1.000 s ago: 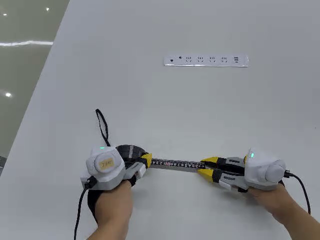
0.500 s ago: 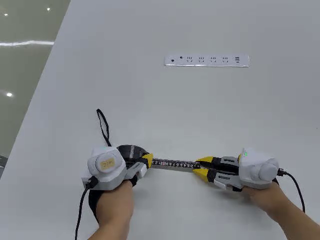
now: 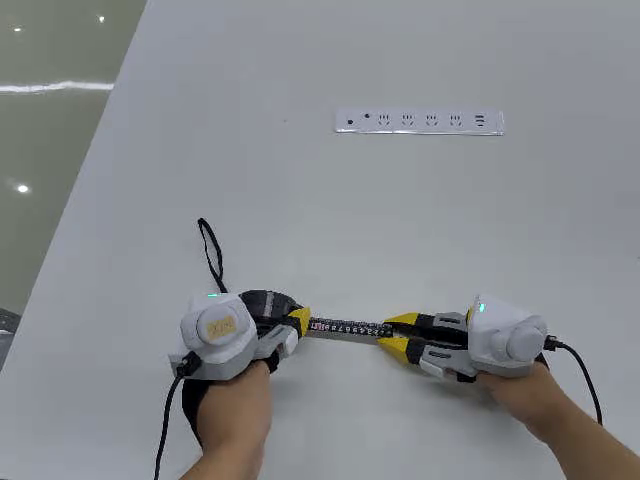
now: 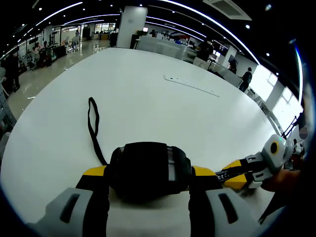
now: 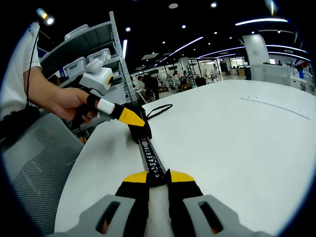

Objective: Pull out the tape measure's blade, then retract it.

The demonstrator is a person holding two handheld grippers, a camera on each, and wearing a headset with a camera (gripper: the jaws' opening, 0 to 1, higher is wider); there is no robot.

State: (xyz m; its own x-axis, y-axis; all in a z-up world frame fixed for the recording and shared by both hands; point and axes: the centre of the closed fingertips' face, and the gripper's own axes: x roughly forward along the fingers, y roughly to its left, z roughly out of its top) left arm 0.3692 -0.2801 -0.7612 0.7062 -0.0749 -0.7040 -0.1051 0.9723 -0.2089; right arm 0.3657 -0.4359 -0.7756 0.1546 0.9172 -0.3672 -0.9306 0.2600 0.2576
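Counting it up: two claws, one tape measure, one power strip, one strap. Left claw (image 3: 292,325) is clamped around the black case of the tape measure (image 3: 265,305), which sits on the white counter (image 3: 400,220) toward its near side. Right claw (image 3: 397,335) is pinched tight on the end of the blade (image 3: 345,327), a short dark stretch with white numbers, drawn out straight between the two yellow-tipped claws. The black strap (image 3: 210,255) loops away across the counter behind the case. The power strip (image 3: 418,121) lies flat, well apart and farther across. The counter's left edge runs diagonally near the left claw, with shiny floor beyond it. Open white surface stretches from the tape to the power strip and off to the right.
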